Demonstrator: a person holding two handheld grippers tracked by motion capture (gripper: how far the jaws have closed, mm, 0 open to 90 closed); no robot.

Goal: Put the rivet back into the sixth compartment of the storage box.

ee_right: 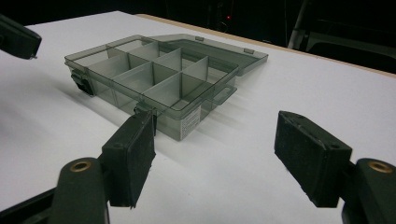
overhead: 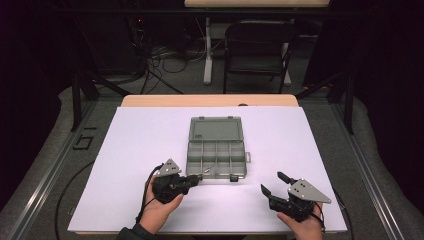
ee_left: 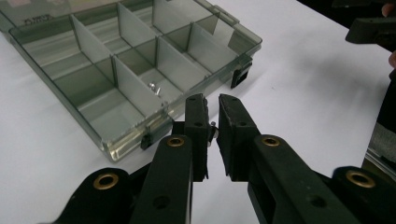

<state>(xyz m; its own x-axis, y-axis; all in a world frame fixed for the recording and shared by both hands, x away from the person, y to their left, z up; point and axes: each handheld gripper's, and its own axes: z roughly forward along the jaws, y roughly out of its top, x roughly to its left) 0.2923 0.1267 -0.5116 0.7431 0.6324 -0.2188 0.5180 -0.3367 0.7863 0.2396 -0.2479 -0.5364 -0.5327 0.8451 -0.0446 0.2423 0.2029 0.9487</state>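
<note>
Left gripper (ee_left: 212, 122) clamped on what looks like a tiny screw (ee_left: 213, 132), at the organizer box's (overhead: 216, 150) 7 o'clock corner; right gripper (overhead: 274, 183) jaws apart.

Both grippers are matt black. The left gripper (ee_left: 211, 119) shows thick angular arms with brass-ringed holes and flat rubbery pads (ee_left: 195, 128) scuffed at the edges. A grey three-cornered plate (overhead: 169, 168) rides on top, a black cable (overhead: 146, 192) looping behind it. The right gripper (ee_right: 215, 158) has the same brass eyelets and blocky pads. At the left wrist sits a dark sleeve (overhead: 131, 233).
</note>
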